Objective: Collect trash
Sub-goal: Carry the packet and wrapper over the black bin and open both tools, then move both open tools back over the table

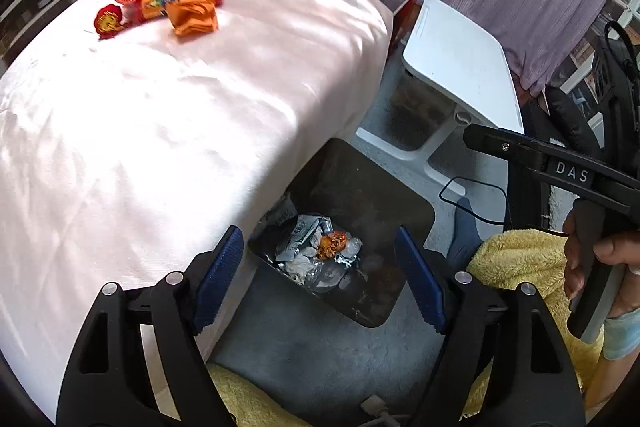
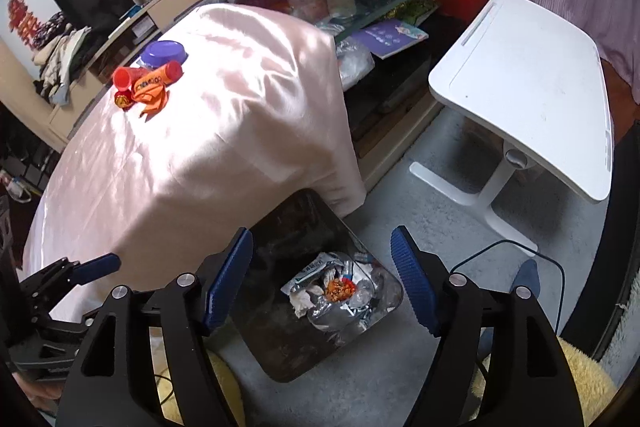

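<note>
Left wrist view: a pink satin-draped counter (image 1: 168, 115) stands ahead-left of the left tool (image 1: 320, 271), whose fingers are spread with nothing between them. Directly ahead sits a black square plastic bin (image 1: 360, 187) on grey carpet, holding crumpled silver foil wrappers (image 1: 308, 247). Far ahead-left, orange and red snack wrappers (image 1: 168, 5) lie clustered on the counter.

Right wrist view: the right tool (image 2: 322, 277) is likewise spread and empty above the bin (image 2: 288, 227); the wrappers (image 2: 336, 291) lie between its fingers.
</note>
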Demonstrator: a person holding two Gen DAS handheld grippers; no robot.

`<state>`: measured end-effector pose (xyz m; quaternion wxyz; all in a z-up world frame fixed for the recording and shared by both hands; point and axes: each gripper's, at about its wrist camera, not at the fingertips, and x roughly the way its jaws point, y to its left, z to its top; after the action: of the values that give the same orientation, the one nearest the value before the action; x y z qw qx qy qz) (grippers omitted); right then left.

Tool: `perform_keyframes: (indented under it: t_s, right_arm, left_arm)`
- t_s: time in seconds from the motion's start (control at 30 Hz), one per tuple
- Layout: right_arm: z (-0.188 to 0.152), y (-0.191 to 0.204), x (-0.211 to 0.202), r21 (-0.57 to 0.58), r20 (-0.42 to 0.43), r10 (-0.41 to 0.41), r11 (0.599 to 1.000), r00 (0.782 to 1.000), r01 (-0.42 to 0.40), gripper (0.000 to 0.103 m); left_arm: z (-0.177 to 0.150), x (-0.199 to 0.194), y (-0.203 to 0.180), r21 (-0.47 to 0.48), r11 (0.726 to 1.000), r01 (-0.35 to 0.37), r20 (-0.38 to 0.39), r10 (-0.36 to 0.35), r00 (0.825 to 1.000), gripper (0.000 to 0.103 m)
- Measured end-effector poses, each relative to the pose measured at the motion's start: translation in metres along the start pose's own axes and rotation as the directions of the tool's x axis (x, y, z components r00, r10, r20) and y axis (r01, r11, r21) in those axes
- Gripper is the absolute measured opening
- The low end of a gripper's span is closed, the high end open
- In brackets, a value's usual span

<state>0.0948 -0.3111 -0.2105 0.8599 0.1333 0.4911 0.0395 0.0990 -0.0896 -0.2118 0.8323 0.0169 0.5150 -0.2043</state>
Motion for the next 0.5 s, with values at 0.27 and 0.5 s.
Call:
perform_keyframes:
  t_s: [0.27, 0.5]
  right_arm:
    - [0.024, 0.05, -0.013, -0.099, 0.059, 0.051, 0.994, 0.997, -0.045, 0.075]
    - [0.049, 0.109, -0.006, -0.187, 0.077, 0.121, 0.977, 0.99, -0.105, 0.075]
  left_arm:
    - [0.006, -0.053, 0.051, -0.063, 0.993, -0.097, 0.098, 0.103, 0.99, 0.079]
    - [0.026, -0.079, 0.102, -0.115, 0.975, -0.191, 0.15, 0.207, 0.967, 0.08]
